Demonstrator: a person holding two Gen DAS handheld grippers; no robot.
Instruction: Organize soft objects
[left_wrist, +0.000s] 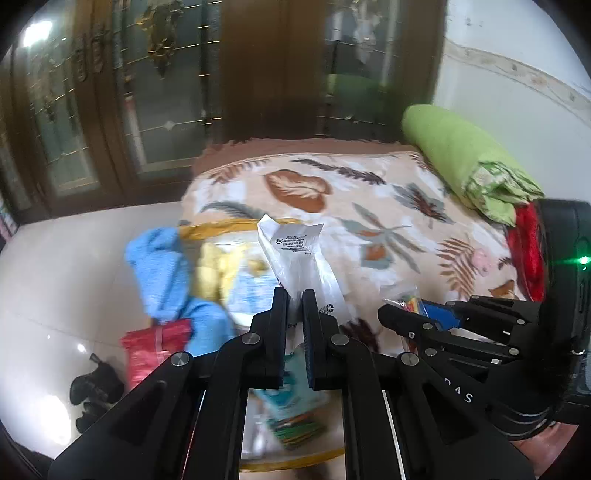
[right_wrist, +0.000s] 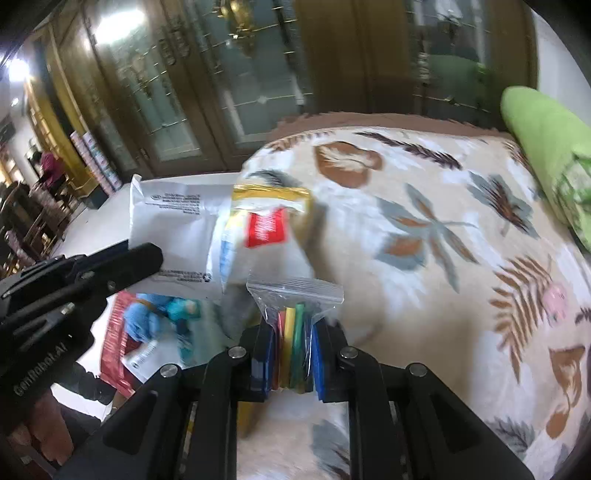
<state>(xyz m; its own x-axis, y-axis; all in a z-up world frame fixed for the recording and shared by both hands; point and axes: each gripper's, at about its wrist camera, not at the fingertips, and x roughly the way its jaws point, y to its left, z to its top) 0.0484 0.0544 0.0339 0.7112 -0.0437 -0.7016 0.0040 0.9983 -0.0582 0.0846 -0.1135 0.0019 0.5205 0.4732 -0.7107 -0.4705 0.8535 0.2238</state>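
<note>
My left gripper (left_wrist: 294, 295) is shut on a white plastic packet (left_wrist: 301, 254) with printed text and holds it above the bed's near edge; the packet also shows in the right wrist view (right_wrist: 173, 236). My right gripper (right_wrist: 291, 325) is shut on a small clear zip bag of coloured strips (right_wrist: 293, 317), held over the leaf-patterned blanket (right_wrist: 424, 240). The right gripper shows in the left wrist view (left_wrist: 417, 314) at the right. A larger clear bag with a gold edge and red label (right_wrist: 266, 229) lies under both.
A blue cloth (left_wrist: 166, 273), a yellow item (left_wrist: 214, 273) and a red bag (left_wrist: 151, 350) lie at the bed's left edge. A black object (left_wrist: 92, 391) sits on the tiled floor. A green pillow (left_wrist: 461, 155) and red cloth (left_wrist: 524, 247) lie at right. Glass cabinets stand behind.
</note>
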